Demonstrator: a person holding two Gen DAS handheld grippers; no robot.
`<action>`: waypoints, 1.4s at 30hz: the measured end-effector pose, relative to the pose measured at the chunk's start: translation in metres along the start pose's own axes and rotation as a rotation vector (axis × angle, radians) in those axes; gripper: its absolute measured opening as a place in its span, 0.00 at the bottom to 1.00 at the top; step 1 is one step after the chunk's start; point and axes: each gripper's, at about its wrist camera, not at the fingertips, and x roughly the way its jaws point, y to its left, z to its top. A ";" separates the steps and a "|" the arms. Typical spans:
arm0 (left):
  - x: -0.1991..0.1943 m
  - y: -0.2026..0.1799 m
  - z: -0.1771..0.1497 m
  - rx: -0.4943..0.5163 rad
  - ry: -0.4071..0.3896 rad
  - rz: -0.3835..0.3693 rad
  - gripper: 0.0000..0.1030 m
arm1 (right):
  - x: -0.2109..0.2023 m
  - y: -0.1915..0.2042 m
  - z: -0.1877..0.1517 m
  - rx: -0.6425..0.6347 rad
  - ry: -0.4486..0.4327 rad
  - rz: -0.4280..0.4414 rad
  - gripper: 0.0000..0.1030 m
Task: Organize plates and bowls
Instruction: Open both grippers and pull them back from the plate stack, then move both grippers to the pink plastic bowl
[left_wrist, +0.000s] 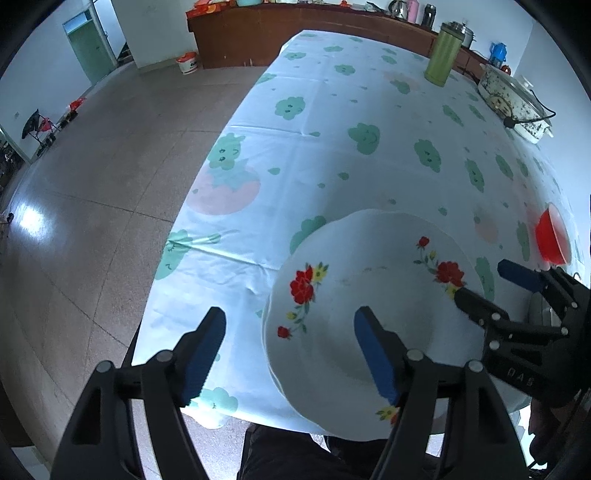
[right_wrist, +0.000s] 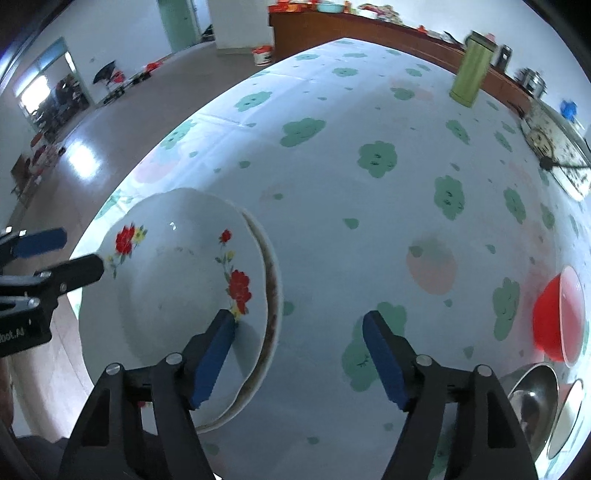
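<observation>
White flower-painted plates (right_wrist: 177, 302) are lying stacked at the near edge of the cloud-print tablecloth (right_wrist: 369, 184), both grippers angling steeply downward: left gripper (left_wrist: 290, 354) gaping around the rim, right gripper (right_wrist: 299, 354) released beside it; farther right, a red plastic bowl (right_wrist: 554, 317) and steel bowl (right_wrist: 535, 402) are sitting

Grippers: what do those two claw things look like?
Both the left gripper and the right gripper are black plastic claws with silver bolts. Each has two fingers lined with ridged blue pads. White letters are printed on the body of each, too small to read fully.
</observation>
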 end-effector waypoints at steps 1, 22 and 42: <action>0.000 -0.001 0.000 0.003 0.002 -0.001 0.71 | 0.000 -0.001 0.001 -0.002 -0.001 -0.004 0.72; -0.026 -0.052 0.037 0.160 -0.080 -0.065 0.71 | -0.049 -0.027 0.004 0.093 -0.111 -0.012 0.73; -0.040 -0.157 0.035 0.434 -0.090 -0.217 0.71 | -0.110 -0.094 -0.054 0.331 -0.202 -0.167 0.73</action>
